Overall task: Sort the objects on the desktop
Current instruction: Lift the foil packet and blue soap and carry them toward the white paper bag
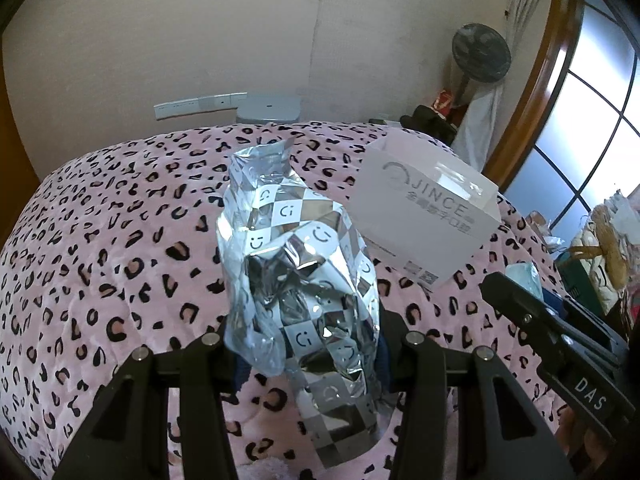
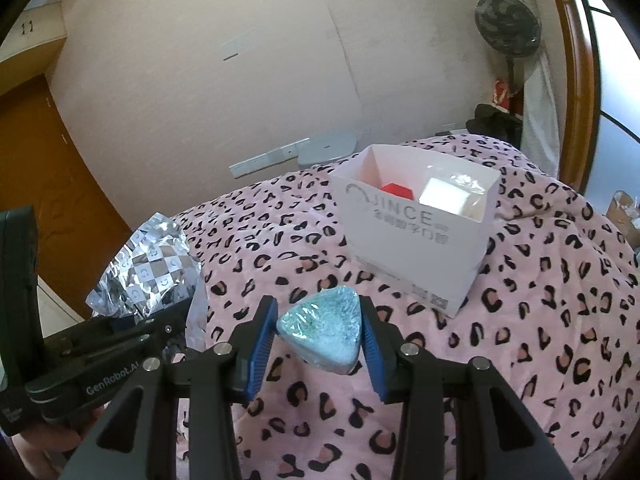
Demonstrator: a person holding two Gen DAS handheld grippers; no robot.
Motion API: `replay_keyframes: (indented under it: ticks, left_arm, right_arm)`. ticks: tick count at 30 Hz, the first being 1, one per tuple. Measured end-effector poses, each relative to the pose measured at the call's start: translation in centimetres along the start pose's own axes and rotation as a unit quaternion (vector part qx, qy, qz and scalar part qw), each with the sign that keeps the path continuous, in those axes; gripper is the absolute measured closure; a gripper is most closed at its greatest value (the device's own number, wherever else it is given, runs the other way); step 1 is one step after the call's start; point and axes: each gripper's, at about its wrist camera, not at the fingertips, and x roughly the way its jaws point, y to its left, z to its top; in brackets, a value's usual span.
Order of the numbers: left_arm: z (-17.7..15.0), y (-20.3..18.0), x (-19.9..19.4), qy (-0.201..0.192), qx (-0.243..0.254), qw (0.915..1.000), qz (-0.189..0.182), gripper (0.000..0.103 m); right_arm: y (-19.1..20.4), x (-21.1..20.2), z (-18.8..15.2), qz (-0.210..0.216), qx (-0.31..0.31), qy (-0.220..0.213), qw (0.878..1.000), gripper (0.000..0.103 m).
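Note:
My left gripper [image 1: 308, 344] is shut on a crinkled silver foil bag [image 1: 296, 272] with a white checker print and holds it upright above the pink leopard-print blanket [image 1: 120, 240]. The bag hides the blue pads. My right gripper [image 2: 320, 340] is shut on a light-blue triangular wrapped object [image 2: 322, 330] between its blue pads [image 2: 262, 344]. A white open-topped JINCE box [image 2: 412, 232] stands ahead to the right, with a red item [image 2: 396, 191] and a white wrapped item [image 2: 448, 196] inside. The box also shows in the left wrist view [image 1: 424, 212]. The foil bag shows left in the right wrist view [image 2: 148, 268].
The right gripper [image 1: 560, 344] shows at the right edge of the left wrist view. A standing fan [image 2: 508, 28] and dark clothes [image 2: 496, 120] sit beyond the blanket's far right. A grey device [image 1: 268, 109] lies at the far edge by the wall. Clutter [image 1: 600, 248] lies off to the right.

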Motion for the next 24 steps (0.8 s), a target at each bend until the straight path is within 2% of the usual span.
replay_keyframes:
  ticks: [24]
  left_arm:
    - [0.4, -5.3, 0.4, 0.011, 0.060, 0.9974, -0.039, 0.055]
  right_arm:
    - [-2.5, -2.4, 0.6, -0.037, 0.017, -0.018, 0.999, 0.062]
